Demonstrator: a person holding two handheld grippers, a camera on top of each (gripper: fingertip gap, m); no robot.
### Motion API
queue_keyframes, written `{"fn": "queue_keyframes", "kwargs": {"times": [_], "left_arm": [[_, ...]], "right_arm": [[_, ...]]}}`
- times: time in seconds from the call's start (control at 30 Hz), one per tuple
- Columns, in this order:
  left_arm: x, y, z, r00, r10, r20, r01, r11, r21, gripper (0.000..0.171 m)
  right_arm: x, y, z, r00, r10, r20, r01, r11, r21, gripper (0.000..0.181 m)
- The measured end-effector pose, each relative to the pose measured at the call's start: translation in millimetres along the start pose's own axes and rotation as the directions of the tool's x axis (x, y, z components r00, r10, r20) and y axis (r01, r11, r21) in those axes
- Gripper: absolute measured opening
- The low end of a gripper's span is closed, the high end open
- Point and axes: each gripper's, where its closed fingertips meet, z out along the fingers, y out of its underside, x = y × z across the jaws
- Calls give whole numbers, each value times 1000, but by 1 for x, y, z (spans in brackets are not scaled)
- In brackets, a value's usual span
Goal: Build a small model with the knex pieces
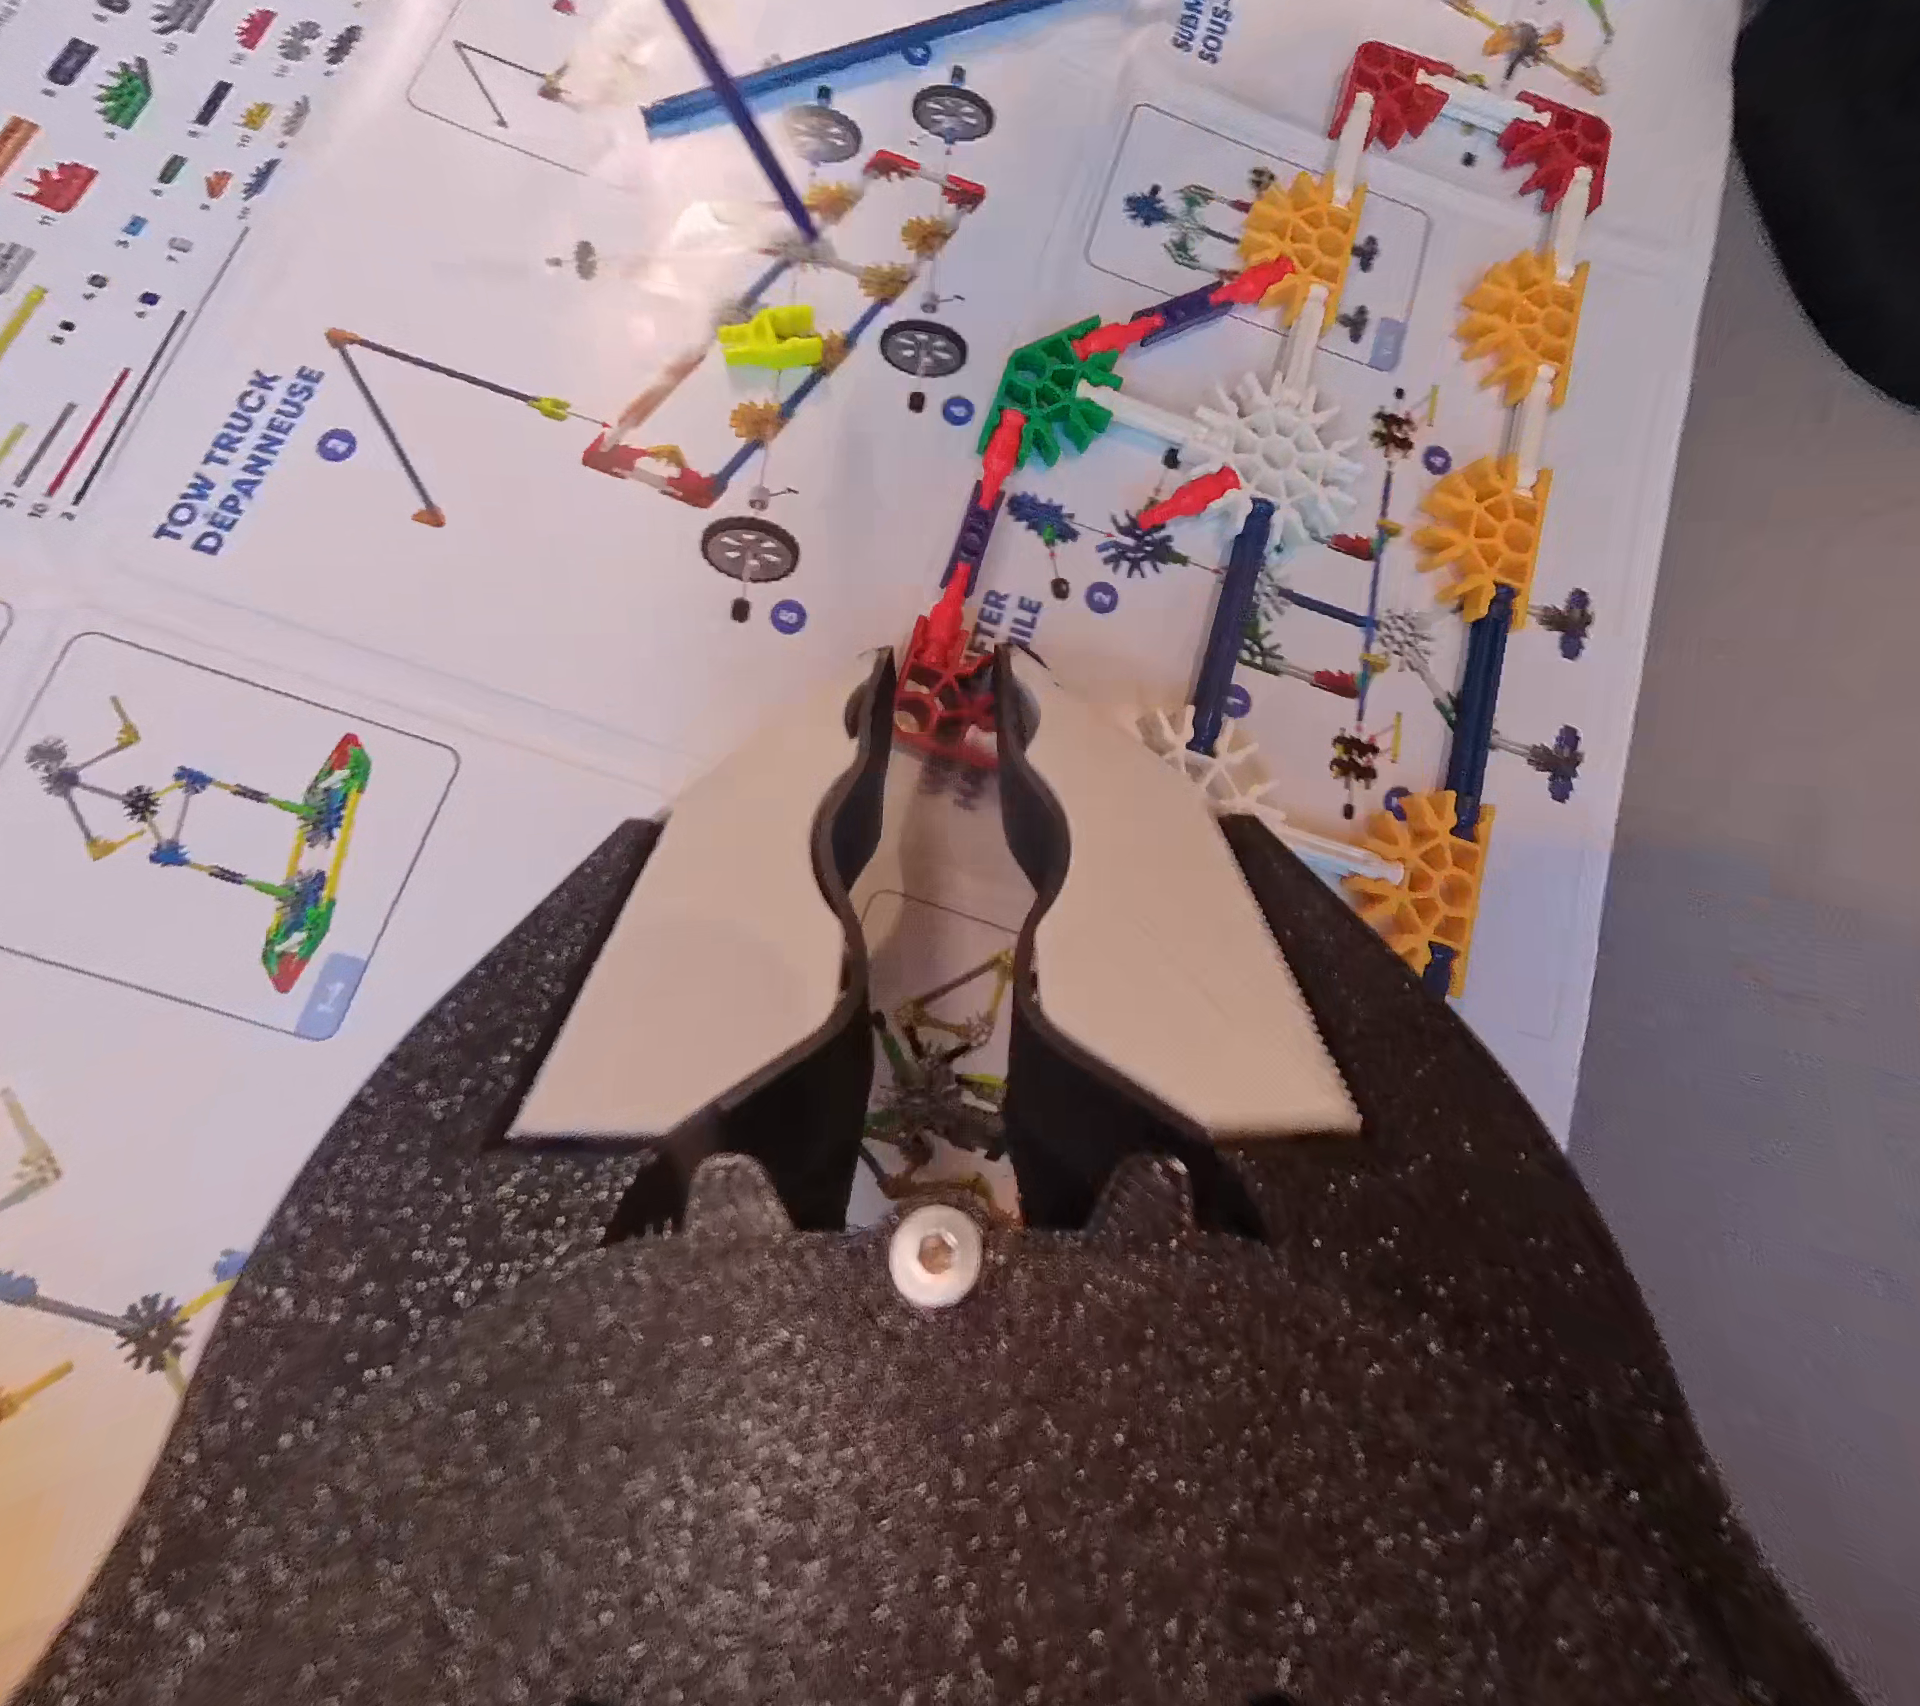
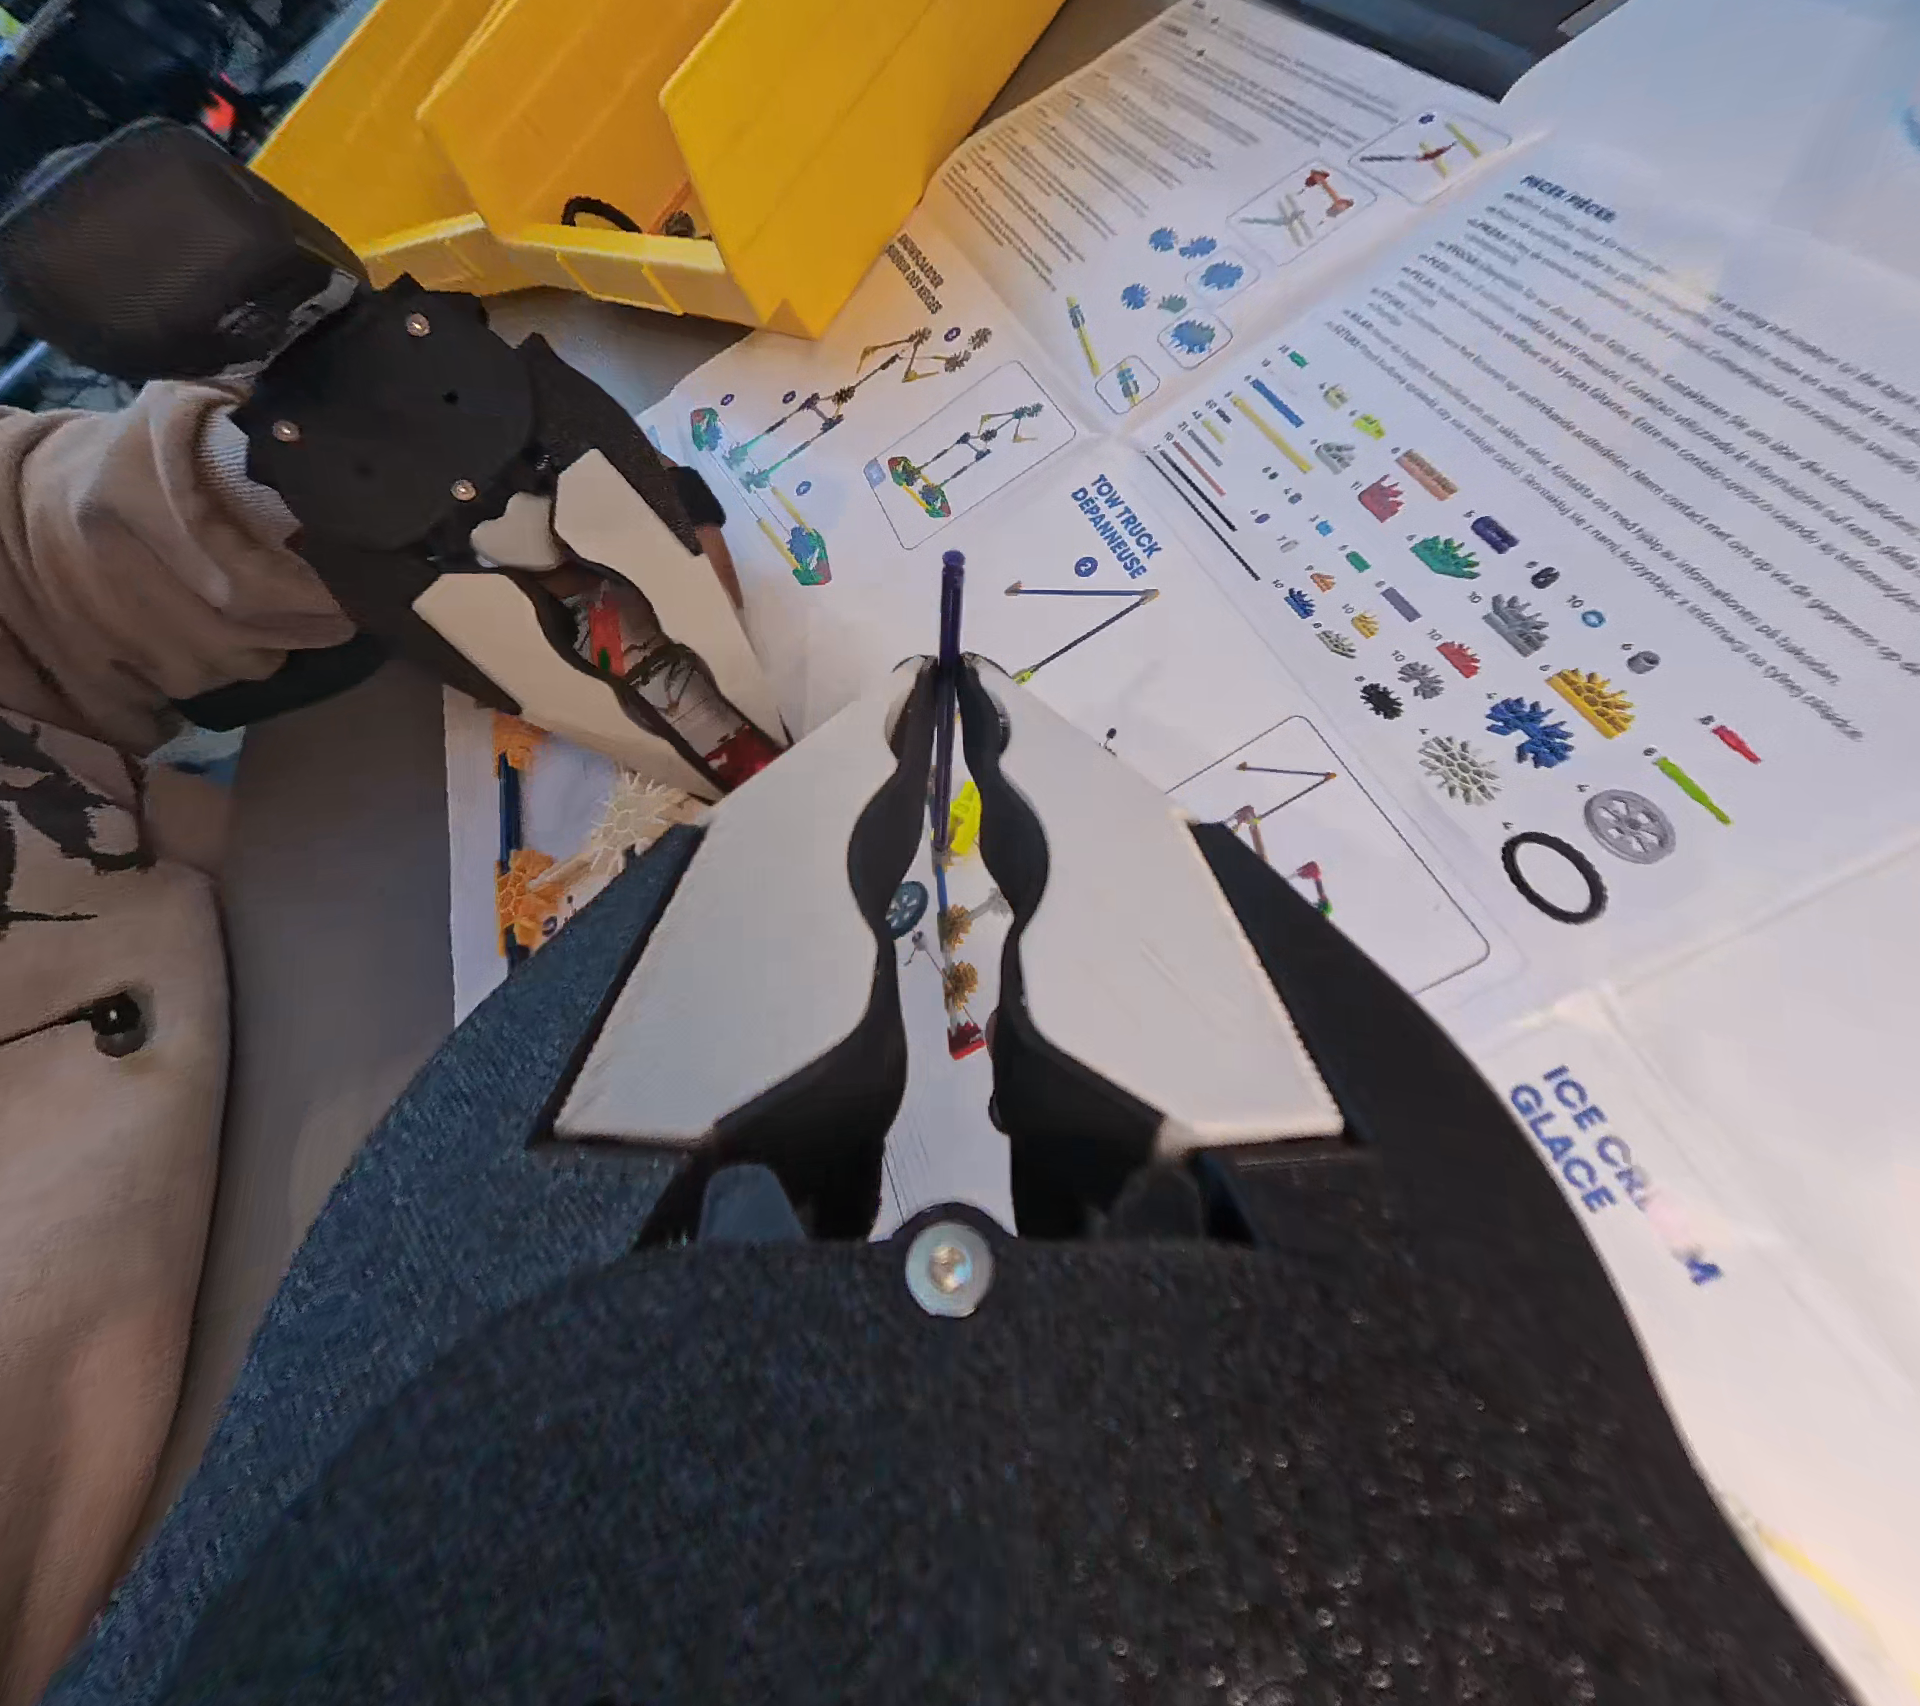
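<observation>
My left gripper (image 1: 940, 669) is shut on a red connector (image 1: 935, 706) at the end of a flat toy frame (image 1: 1278, 441) of yellow, red, green and white connectors joined by blue and white rods. The frame lies on a printed instruction sheet (image 1: 312, 576). My right gripper (image 2: 945, 669) is shut on a thin dark purple rod (image 2: 948, 617), which stands up between its fingers. The rod slants in from the top of the left wrist view (image 1: 675, 15), its tip near a lime connector (image 1: 769, 337). The left gripper also shows in the right wrist view (image 2: 623, 596).
A loose blue rod (image 1: 935, 30) lies on the sheet beyond the lime connector. Three yellow bins (image 2: 727, 46) stand at the back of the table. A person's beige sleeve (image 2: 114, 534) is at the left. The grey table edge (image 1: 1745, 929) runs along the sheet's right side. My right fingertips sit around 12 centimetres from my left ones.
</observation>
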Motion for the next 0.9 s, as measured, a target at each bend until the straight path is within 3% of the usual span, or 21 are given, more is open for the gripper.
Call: {"fn": "queue_keyframes", "kwargs": {"times": [0.23,0.43,0.53,0.67,0.9], "left_arm": [[5,-1,-4,996,-13,-88,15,1000,19,17],[-25,-25,-14,991,-119,-53,125,983,137,23],[-35,-22,-10,994,-113,11,111,986,127,23],[-40,-15,-10,994,-89,71,80,989,121,23],[-44,-17,-17,990,-89,106,72,984,161,21]], "right_arm": [[6,15,26,995,64,71,-54,990,-131,2],[14,20,37,995,82,54,-73,984,-163,3],[19,22,37,996,84,9,-82,985,-149,14],[23,27,22,992,-29,-125,8,987,-161,20],[6,78,17,904,-309,-295,168,892,-419,20]]}}
